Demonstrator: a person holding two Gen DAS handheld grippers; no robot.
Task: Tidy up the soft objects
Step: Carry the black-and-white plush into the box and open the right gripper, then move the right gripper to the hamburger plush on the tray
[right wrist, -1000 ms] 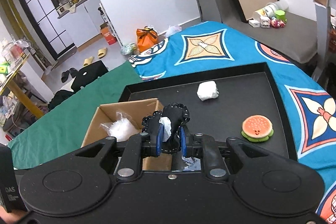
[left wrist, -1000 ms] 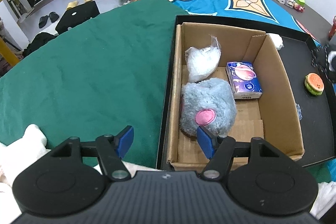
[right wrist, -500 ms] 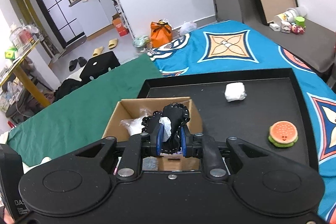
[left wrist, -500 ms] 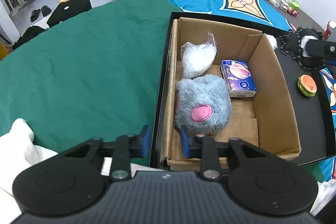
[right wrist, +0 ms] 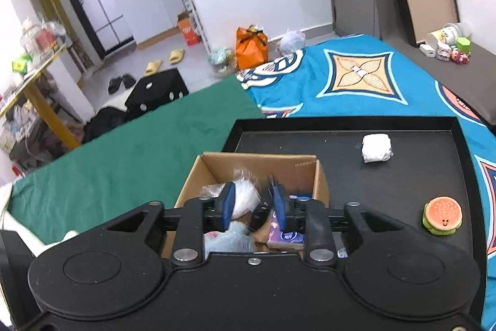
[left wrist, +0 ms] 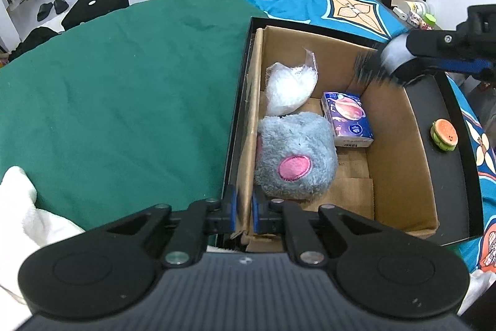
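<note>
A cardboard box (left wrist: pixel 400 145) stands in a black tray (right wrist: pixel 403 176). It holds a grey plush (left wrist: pixel 294 157), a clear bag of white stuffing (left wrist: pixel 291 86) and a purple tissue pack (left wrist: pixel 347 118). My left gripper (left wrist: pixel 244 208) is shut on the box's near left wall. My right gripper (right wrist: pixel 252 203) is open above the box; a blurred black and white soft object (left wrist: pixel 381 64) is dropping from it at the box's far right corner. A burger toy (right wrist: pixel 441 214) and a white wad (right wrist: pixel 376 148) lie on the tray.
Green cloth (left wrist: pixel 124 89) covers the surface left of the tray, blue patterned cloth (right wrist: pixel 356 76) lies behind it. A white towel (left wrist: pixel 18 207) is at the near left. The room floor with slippers and bags lies beyond.
My left gripper closed onto the box wall. My right gripper moved over the box and opened, letting go of the black and white soft object.
</note>
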